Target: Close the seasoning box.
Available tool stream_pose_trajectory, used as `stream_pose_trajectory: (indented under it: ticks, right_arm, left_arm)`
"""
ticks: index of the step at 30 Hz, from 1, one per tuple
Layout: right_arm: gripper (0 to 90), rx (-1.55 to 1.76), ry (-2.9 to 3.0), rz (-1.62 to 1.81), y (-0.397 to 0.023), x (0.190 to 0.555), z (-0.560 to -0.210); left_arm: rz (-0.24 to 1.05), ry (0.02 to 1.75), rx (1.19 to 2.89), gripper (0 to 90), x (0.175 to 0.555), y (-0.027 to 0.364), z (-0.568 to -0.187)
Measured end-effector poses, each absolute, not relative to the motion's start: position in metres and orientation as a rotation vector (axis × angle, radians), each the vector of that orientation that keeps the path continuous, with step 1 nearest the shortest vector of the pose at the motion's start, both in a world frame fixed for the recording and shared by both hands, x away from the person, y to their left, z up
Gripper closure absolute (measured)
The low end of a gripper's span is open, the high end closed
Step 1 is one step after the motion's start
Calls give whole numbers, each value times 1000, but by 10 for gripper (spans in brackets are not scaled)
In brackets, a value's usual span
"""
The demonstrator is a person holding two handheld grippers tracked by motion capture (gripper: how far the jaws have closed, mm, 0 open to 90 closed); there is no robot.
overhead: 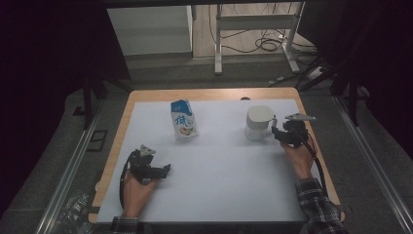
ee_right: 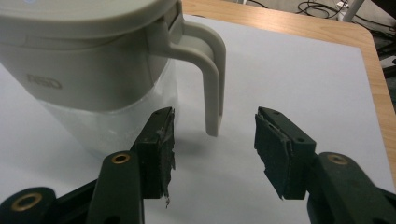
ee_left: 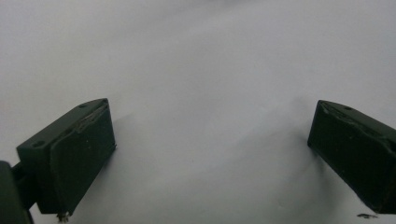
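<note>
Right gripper lines up on the jug's handle, left one waits.

The white mat [overhead: 214,165] holds the jug [overhead: 257,123] at about two o'clock, with the milk carton [overhead: 183,120] near twelve. The right gripper [ee_right: 215,140], jaws half open and holding nothing, faces the handle [ee_right: 210,70], presumably to grasp it; that close view shows the gap. The left gripper [ee_left: 210,154] rests wide open, holding nothing, at eight o'clock.

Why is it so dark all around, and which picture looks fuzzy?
High view: dim room, black corners; the white table cover is brightest. Left gripper view: soft and blurry, grey shadows beside the tongs. Right gripper view: sharper, the jug clear.
</note>
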State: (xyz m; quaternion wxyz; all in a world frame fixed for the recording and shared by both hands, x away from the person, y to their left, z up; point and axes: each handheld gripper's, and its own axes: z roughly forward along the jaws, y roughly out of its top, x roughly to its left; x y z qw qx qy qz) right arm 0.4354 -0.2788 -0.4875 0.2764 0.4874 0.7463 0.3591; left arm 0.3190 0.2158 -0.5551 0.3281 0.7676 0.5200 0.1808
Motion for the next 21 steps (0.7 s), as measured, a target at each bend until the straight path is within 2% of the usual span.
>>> stream_pose_trajectory:
  ticks: [7,21]
  right_arm:
    - [494,1339,1977,976,-275,445,-491]
    - [662,1315,1942,967,-265,462,-496]
  left_arm:
    - [473,1361,2011,8,319,216,-555]
    - [474,1359,2011,8,319,216,-555]
